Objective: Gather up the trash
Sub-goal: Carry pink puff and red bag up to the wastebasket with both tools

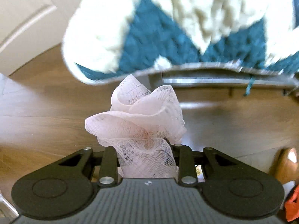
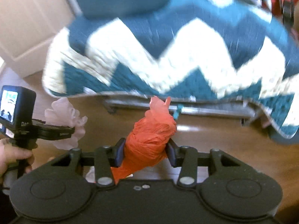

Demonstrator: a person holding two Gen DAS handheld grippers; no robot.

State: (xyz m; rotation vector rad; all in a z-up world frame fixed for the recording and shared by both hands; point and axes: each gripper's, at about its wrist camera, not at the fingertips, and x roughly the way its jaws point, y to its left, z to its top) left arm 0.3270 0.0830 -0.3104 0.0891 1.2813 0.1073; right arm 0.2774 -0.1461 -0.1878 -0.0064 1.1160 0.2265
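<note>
A crumpled pale pink mesh net (image 1: 138,119) sticks up between the fingers of my left gripper (image 1: 145,149), which is shut on its lower part; the fingertips are hidden behind the mesh. In the right wrist view, my right gripper (image 2: 145,153) is shut on a wadded orange plastic bag (image 2: 149,140), with the dark pads pressed on both its sides. At the left of that view the left gripper (image 2: 72,130) carries the pink net (image 2: 63,112), and a hand (image 2: 11,155) grips its handle. A bit of the orange bag (image 1: 291,203) shows at the lower right of the left wrist view.
A bed with a teal and white zigzag blanket (image 2: 168,56) fills the top of both views, its edge hanging over a metal frame rail (image 1: 205,80). Wooden floor (image 1: 46,115) lies below. A white door (image 1: 24,18) stands at the far left.
</note>
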